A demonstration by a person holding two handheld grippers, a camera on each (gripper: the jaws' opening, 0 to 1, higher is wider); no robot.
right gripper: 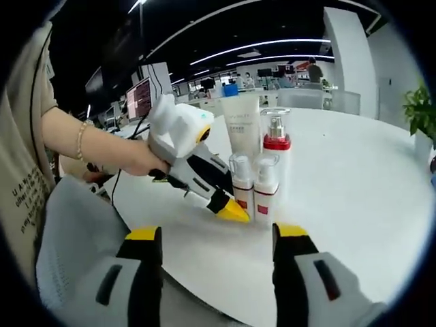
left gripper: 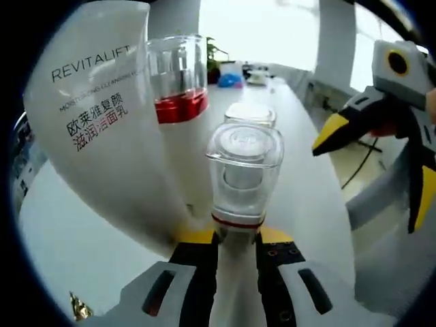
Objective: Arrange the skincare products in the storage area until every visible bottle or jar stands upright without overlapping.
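- On the round white table [right gripper: 354,184] four skincare products stand upright in a tight cluster: a white tube [right gripper: 242,126], a tall pump bottle [right gripper: 275,139] with a red band and clear cap, and two small bottles [right gripper: 253,180] with clear caps in front.
- In the right gripper view the cluster sits at about 12 o'clock from the right gripper [right gripper: 216,235], whose yellow-tipped jaws stand spread wide with only table between them.
- The left gripper [right gripper: 231,208], held in a person's hand [right gripper: 139,160], reaches in from 9 o'clock; its yellow tip sits at the base of the nearer small bottle.
- In the left gripper view, that clear-capped small bottle [left gripper: 244,178] rises right between the left gripper's [left gripper: 238,235] jaws; they seem to pinch its lower body, though the contact is too close to see clearly.
- The white tube [left gripper: 102,116], printed REVITALIFT, looms at 10 o'clock, the pump bottle [left gripper: 176,82] at 11 o'clock, and the second small bottle's cap [left gripper: 250,114] at 12 o'clock behind.
- The right gripper [left gripper: 327,139] shows at 3 o'clock.
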